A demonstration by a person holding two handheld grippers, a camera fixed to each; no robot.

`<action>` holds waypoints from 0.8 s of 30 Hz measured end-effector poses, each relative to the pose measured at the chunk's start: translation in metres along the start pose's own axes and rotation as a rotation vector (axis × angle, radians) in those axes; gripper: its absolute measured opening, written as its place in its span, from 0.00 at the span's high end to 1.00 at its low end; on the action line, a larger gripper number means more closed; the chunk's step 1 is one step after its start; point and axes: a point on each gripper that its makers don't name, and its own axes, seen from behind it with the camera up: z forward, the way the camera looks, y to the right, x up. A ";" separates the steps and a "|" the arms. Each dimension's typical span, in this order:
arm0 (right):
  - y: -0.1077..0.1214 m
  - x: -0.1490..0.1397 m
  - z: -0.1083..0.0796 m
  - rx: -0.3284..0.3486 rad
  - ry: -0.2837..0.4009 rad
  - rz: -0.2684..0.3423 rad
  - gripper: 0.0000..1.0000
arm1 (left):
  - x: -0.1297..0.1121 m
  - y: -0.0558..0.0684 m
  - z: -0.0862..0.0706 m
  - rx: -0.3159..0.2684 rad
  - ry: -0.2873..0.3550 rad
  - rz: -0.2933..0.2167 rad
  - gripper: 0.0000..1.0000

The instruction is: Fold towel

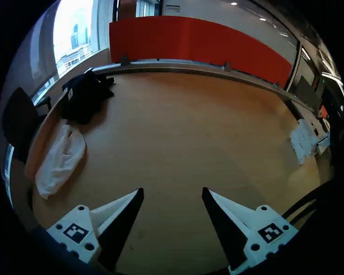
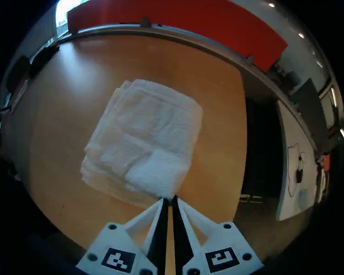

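Right tongs (image 2: 170,201) are closed to a thin slit. Their tips meet the near corner of the folded white towel (image 2: 144,137), which lies flat on the wooden table (image 2: 66,101) towards its near edge, though I cannot tell whether they pinch that corner. Left tongs (image 1: 173,195) gape wide over bare tabletop, holding nothing.

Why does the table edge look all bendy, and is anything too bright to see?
Left gripper view: the fisheye lens bends the table edge into a curve, and the window is washed out by daylight. Right gripper view: same bending, but the towel looks sharp and softly lit, no glare.
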 end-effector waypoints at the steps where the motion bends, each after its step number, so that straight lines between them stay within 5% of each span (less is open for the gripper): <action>1: 0.000 0.000 0.000 -0.003 0.001 0.000 0.93 | 0.000 0.000 0.000 0.000 0.000 0.000 0.06; 20: 0.007 -0.001 -0.007 -0.086 0.047 0.019 0.77 | 0.002 0.002 0.003 -0.016 0.002 0.008 0.06; 24: 0.010 -0.003 -0.009 -0.107 0.048 0.026 0.64 | 0.003 0.002 0.003 -0.020 0.005 0.012 0.06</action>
